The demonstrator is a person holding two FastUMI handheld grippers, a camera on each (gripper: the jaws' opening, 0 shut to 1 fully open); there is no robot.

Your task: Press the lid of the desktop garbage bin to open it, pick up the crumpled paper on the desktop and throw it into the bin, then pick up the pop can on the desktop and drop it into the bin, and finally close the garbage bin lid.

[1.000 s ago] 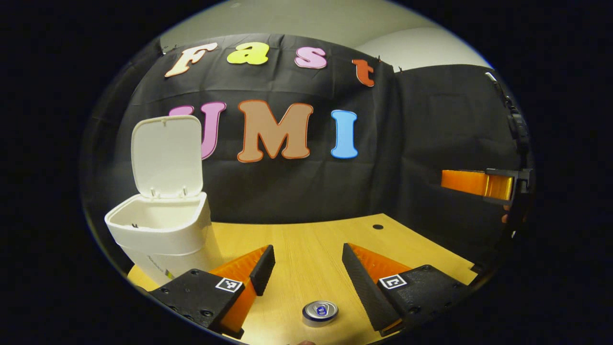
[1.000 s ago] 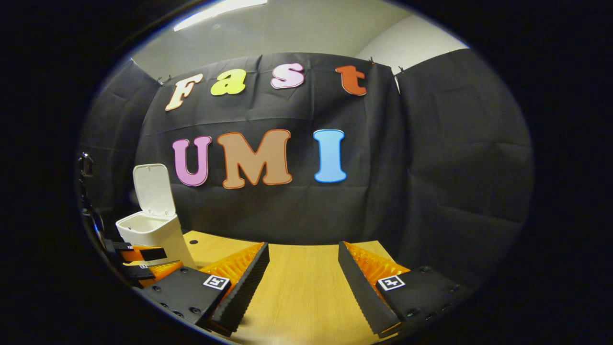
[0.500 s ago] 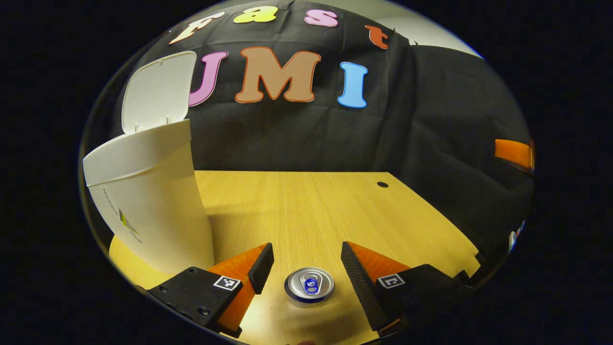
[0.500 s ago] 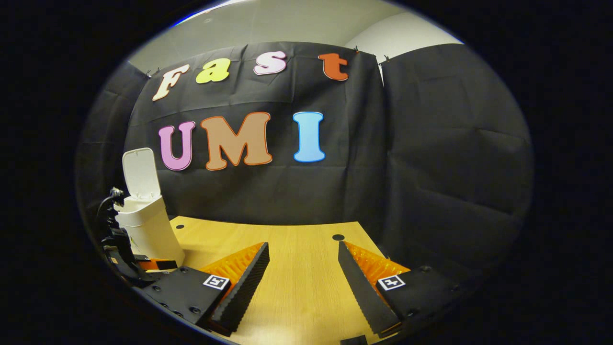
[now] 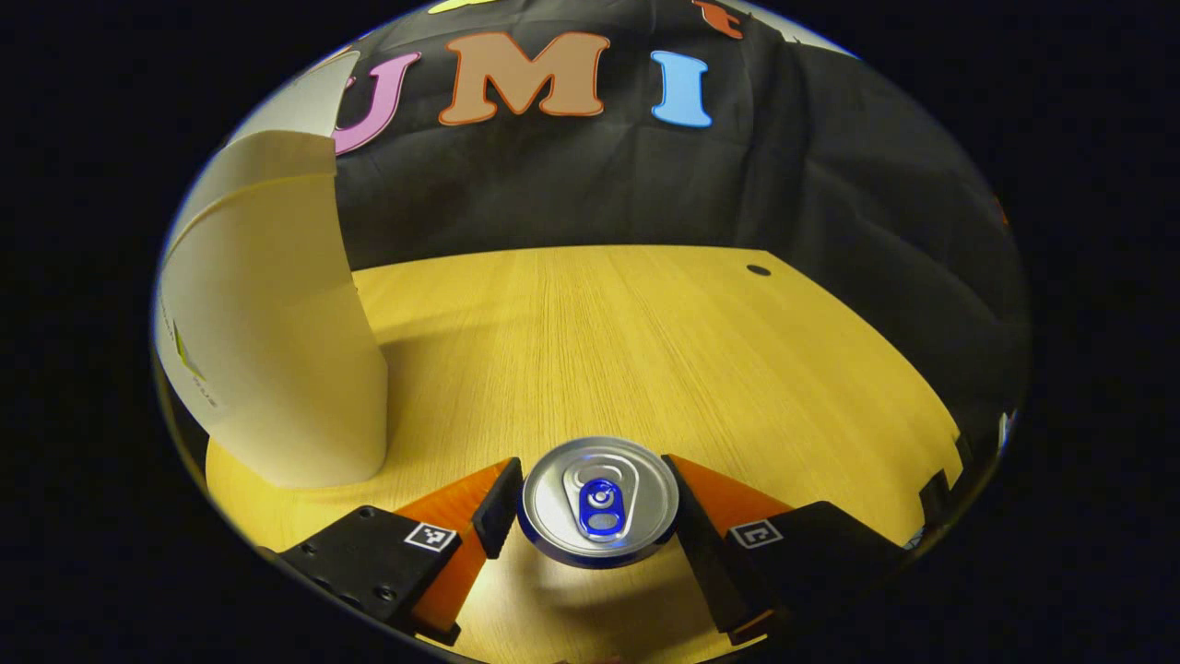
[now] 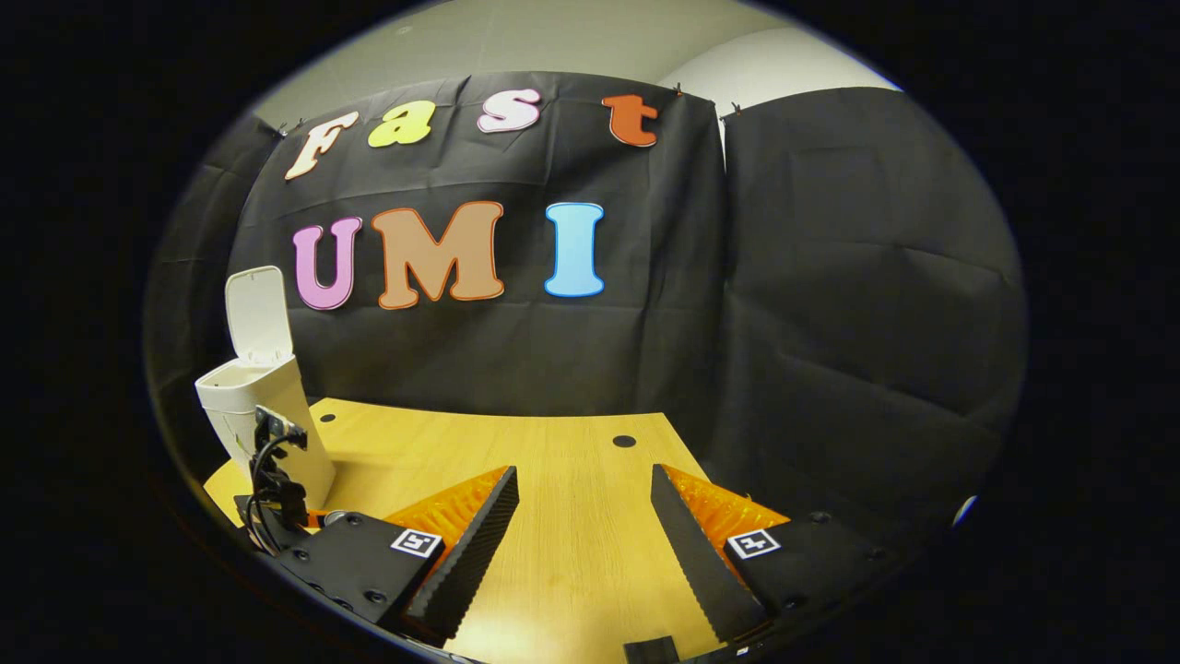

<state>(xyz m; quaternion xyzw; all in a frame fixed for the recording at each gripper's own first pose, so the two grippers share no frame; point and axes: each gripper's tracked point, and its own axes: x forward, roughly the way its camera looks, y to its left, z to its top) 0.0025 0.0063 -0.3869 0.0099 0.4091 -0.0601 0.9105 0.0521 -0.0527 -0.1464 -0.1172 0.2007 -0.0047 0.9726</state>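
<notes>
A silver pop can [image 5: 599, 498] with a blue tab stands upright on the wooden table [image 5: 599, 341], seen from above. My left gripper [image 5: 590, 505] is open and straddles the can, one finger close on each side of its rim. The white garbage bin [image 5: 277, 350] stands just to the left, its lid [image 5: 295, 92] raised. In the right gripper view the bin [image 6: 267, 415] is far left with its lid [image 6: 256, 314] up, and the left gripper's body [image 6: 272, 484] is in front of it. My right gripper [image 6: 581, 544] hovers open over bare table, holding nothing.
The black cloth wall closes the table's back and right side. Small dark holes mark the tabletop [image 5: 758, 270] [image 6: 624, 441]. The table's right edge runs close by in the left gripper view.
My left gripper has dropped and moved forward, so the can now sits between its fingers and the bin looms larger at left. The right gripper has shifted slightly and stays open.
</notes>
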